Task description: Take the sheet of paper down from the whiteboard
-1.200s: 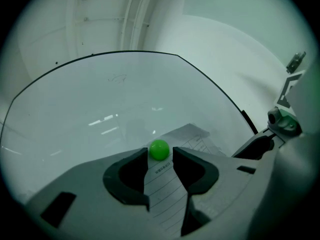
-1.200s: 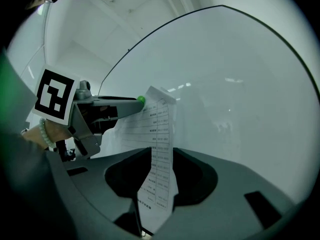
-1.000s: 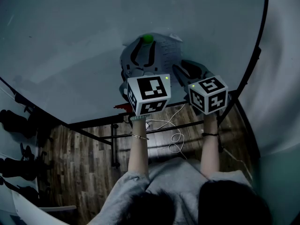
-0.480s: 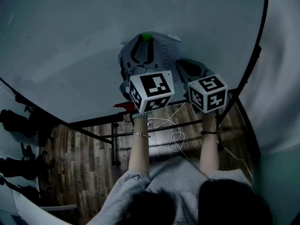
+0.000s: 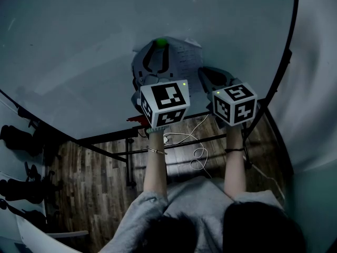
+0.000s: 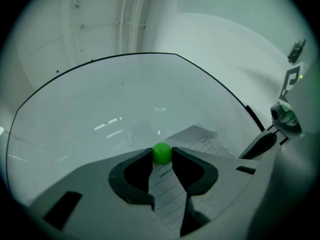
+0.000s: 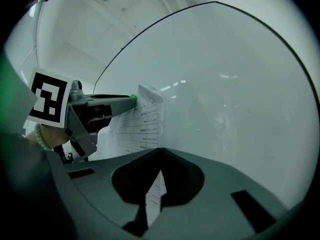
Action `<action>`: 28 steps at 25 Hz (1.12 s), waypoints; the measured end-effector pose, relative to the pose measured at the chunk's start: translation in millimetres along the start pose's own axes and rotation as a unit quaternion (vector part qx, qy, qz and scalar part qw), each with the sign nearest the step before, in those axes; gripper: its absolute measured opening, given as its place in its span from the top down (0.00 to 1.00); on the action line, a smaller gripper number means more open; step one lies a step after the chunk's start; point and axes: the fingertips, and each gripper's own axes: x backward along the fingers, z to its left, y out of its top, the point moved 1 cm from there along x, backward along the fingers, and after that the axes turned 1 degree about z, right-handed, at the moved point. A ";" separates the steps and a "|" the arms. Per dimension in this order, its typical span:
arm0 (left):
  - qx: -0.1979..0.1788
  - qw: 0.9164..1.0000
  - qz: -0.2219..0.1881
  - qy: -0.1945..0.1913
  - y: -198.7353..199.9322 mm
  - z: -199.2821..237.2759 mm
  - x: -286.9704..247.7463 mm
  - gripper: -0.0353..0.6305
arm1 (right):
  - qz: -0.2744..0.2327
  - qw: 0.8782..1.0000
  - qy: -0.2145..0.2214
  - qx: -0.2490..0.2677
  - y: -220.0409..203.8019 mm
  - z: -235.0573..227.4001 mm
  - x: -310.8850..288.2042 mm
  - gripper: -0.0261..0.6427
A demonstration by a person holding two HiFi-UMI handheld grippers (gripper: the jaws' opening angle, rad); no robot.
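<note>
— How are the arms?
— Both forearms (image 5: 155,167) reach side by side to the whiteboard (image 5: 79,46).
— The grips?
— The left gripper (image 5: 160,45), its jaws just closing, pinches the green magnet (image 6: 161,153) on the sheet of paper (image 7: 140,126). The right gripper (image 7: 160,150) is clamped on the sheet's edge.
— And the room?
— A wood floor (image 5: 95,178) below.

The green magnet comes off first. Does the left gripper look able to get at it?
Likely yes: the green magnet sits between the left gripper's jaws, which have just been closing on it.

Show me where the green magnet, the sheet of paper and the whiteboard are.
green magnet (image 6: 161,153), left gripper view, middle of the ball.
sheet of paper (image 7: 145,124), right gripper view, on its printed table.
whiteboard (image 6: 125,99), left gripper view, bare surface above the sheet.
</note>
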 end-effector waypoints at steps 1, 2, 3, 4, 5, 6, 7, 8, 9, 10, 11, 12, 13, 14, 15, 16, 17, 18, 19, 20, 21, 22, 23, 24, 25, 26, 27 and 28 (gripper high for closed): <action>0.001 1.000 0.000 0.000 0.6 0.7 0.3 0.76 | 0.004 1.000 -0.001 -0.003 -0.7 0.4 0.1 0.96; 0.001 1.000 0.001 0.001 1.1 1.6 0.8 0.76 | 0.006 1.000 0.000 -0.006 -1.1 1.3 0.5 0.96; 0.001 1.000 0.001 0.001 1.5 2.5 1.2 0.76 | 0.007 1.000 0.002 -0.007 -1.2 2.3 0.9 0.96; 0.002 1.000 0.001 0.001 1.7 3.2 1.2 0.76 | 0.008 1.000 0.004 -0.007 -1.0 3.0 1.2 0.96; 0.003 1.000 0.002 0.001 1.8 3.9 0.7 0.76 | 0.009 1.000 0.005 -0.008 -0.9 3.0 1.1 0.96; 0.004 1.000 0.002 0.002 1.6 4.6 0.1 0.76 | 0.011 1.000 0.004 -0.010 -1.3 2.7 0.6 0.96; 0.005 1.000 0.003 0.003 1.3 5.4 -0.4 0.76 | 0.014 1.000 0.004 -0.012 -2.5 2.3 0.0 0.96; 0.006 1.000 0.004 0.004 0.8 6.0 -0.6 0.76 | 0.017 1.000 0.004 -0.014 -4.1 2.4 -0.5 0.96; 0.007 1.000 0.004 0.004 0.3 6.4 -0.6 0.76 | 0.018 1.000 0.005 -0.016 -5.6 2.9 -0.6 0.96; 0.008 1.000 0.004 0.003 -0.2 6.7 -0.2 0.76 | 0.019 1.000 0.007 -0.018 -6.6 3.6 -0.5 0.96; 0.009 1.000 0.005 0.003 -0.3 7.1 0.4 0.76 | 0.020 1.000 0.007 -0.020 -7.2 4.4 -0.2 0.96; 0.010 1.000 0.005 0.003 -0.2 7.7 1.3 0.76 | 0.022 0.999 0.007 -0.022 -8.0 5.1 0.3 0.96; 0.012 1.000 0.005 0.004 0.1 8.2 2.4 0.76 | 0.025 0.999 0.006 -0.024 -9.3 5.4 1.2 0.96; 0.013 1.000 0.005 0.004 0.3 8.3 3.4 0.76 | 0.029 0.999 0.004 -0.027 -11.2 5.2 2.3 0.96; 0.014 1.000 0.005 0.004 0.3 8.0 4.0 0.76 | 0.030 0.999 0.004 -0.029 -13.2 4.4 3.4 0.96; 0.014 1.000 0.006 0.004 0.0 7.4 4.0 0.76 | 0.031 0.999 0.004 -0.032 -15.0 3.1 4.3 0.96; 0.014 1.000 0.006 0.004 -0.5 6.8 3.6 0.76 | 0.033 0.999 0.003 -0.034 -16.7 1.2 5.0 0.96; 0.014 1.000 0.006 0.005 -1.0 6.3 2.9 0.76 | 0.036 0.999 0.001 -0.035 -18.9 -1.4 5.5 0.96; 0.014 1.000 0.007 0.006 -1.6 5.8 2.2 0.76 | 0.040 0.999 -0.003 -0.036 -21.6 -4.5 6.0 0.96; 0.015 1.000 0.007 0.007 -2.1 5.0 1.7 0.76 | 0.043 0.998 -0.006 -0.037 -24.4 -7.6 6.9 0.96; 0.014 1.000 0.008 0.008 -2.6 4.1 1.4 0.76 | 0.043 0.998 -0.007 -0.040 -26.6 -10.0 8.3 0.96; 0.014 1.000 0.008 0.008 -3.0 3.2 1.6 0.76 | 0.041 0.998 -0.006 -0.044 -27.7 -11.7 10.1 0.96; 0.014 1.000 0.008 0.009 -3.2 2.6 2.0 0.76 | 0.039 0.998 -0.006 -0.046 -28.0 -12.8 11.8 0.96; 0.014 1.000 0.008 0.010 -3.2 2.4 2.4 0.76 | 0.038 0.998 -0.006 -0.046 -27.7 -13.4 13.3 0.96; 0.015 1.000 0.007 0.011 -2.8 2.6 2.7 0.76 | 0.037 0.998 -0.007 -0.044 -27.0 -13.6 14.4 0.96; 0.015 1.000 0.008 0.013 -2.4 3.0 2.7 0.76 | 0.036 0.998 -0.007 -0.043 -26.0 -13.5 15.1 0.96; 0.014 1.000 0.008 0.014 -2.0 3.5 2.4 0.76 | 0.036 0.998 -0.006 -0.043 -25.1 -13.1 15.4 0.96; 0.014 1.000 0.009 0.015 -1.9 3.9 2.1 0.76 | 0.036 0.998 -0.004 -0.043 -24.5 -12.5 15.4 0.96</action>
